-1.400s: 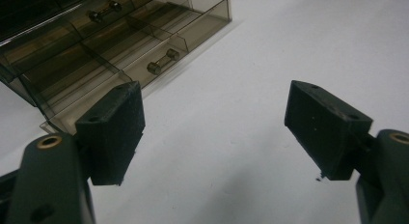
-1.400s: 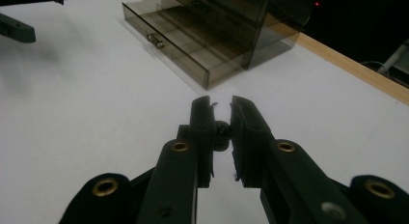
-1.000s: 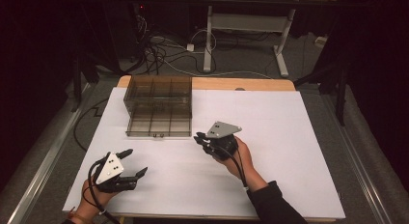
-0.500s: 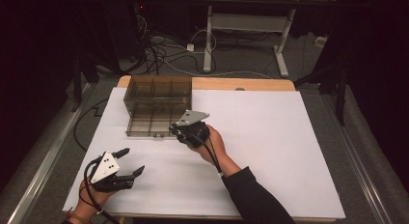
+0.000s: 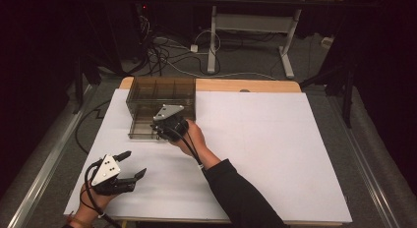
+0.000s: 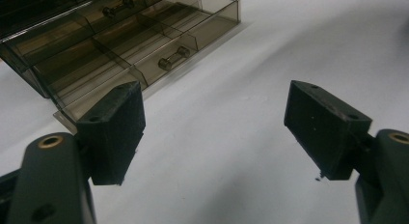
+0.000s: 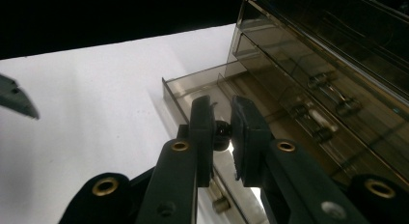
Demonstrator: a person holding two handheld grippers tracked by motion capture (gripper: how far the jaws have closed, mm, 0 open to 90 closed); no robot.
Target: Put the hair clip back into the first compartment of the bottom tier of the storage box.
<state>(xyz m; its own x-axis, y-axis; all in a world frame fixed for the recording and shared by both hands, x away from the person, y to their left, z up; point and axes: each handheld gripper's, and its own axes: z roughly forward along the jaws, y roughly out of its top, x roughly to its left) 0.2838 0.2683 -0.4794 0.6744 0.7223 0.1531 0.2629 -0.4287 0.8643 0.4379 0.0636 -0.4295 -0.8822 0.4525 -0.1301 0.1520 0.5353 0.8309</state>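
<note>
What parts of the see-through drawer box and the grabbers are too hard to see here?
- Small dark knob in the right gripper: the jaws cover most of it in the right gripper view, and its shape stays unclear.
- Drawer box front: in the high view the right gripper and hand cover it.
- Box top: cut off by the left gripper view's edge.
- Contents: too small in the high view.

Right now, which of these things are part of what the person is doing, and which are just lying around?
In use:
- right gripper, shut on a small dark knob
- smoky plastic drawer box
- its pulled-out drawer

Not in use:
- left gripper, open, apart from the box
- white tabletop
- cables on the floor
- table frame behind
</note>
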